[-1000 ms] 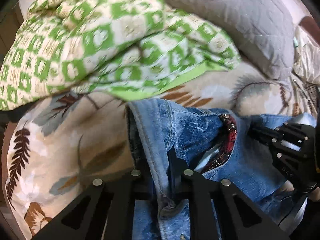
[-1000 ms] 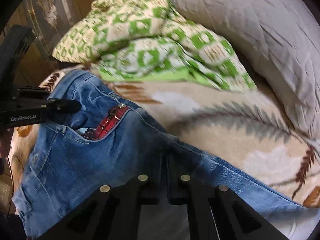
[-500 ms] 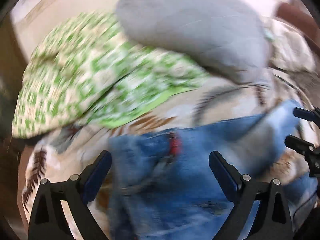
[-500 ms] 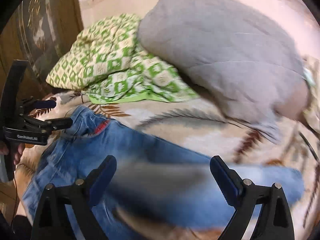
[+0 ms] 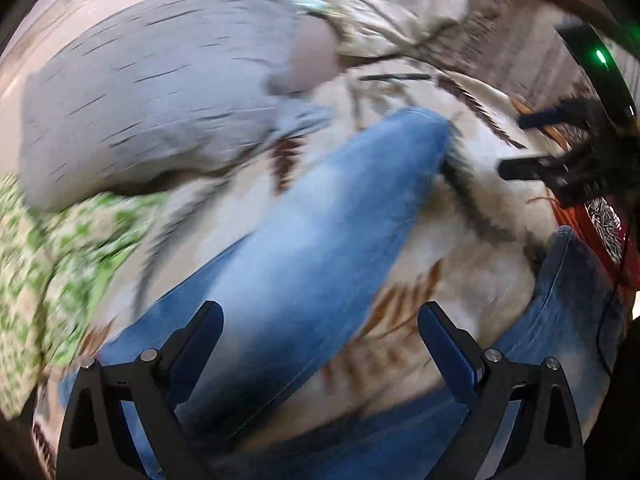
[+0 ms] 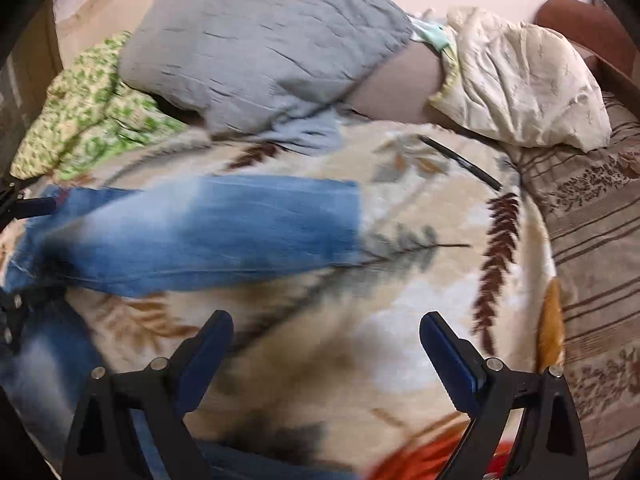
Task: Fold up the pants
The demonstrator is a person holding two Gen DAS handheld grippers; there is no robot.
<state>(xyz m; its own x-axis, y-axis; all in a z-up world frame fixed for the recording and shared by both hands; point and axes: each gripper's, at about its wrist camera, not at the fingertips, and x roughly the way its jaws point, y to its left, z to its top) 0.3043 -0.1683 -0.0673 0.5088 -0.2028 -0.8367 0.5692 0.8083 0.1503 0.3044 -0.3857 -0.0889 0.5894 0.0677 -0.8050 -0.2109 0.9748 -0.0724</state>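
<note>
Item: blue jeans [image 6: 224, 232], spread over a leaf-print blanket [image 6: 400, 320] on a bed; one leg crosses the middle left of the right wrist view, hem toward centre.
Second leg: lower left of that view, cut off by the edge.
Left gripper [image 5: 320, 344]: jaws wide, holding nothing, above the leg.
Right gripper [image 6: 326, 354]: jaws wide, empty, over bare blanket.
Handling: denim judged soft but fairly heavy; drapes and sags, not slippery, not fragile.
Hold points: probably hem corners or the waistband, pinching both layers.
Surroundings: grey pillow [image 6: 260, 40], green checked cover [image 6: 88, 120] in the upper left.
Obscured: waistband unseen; motion blur hides seams; red item at lower frame edge unidentifiable.
</note>
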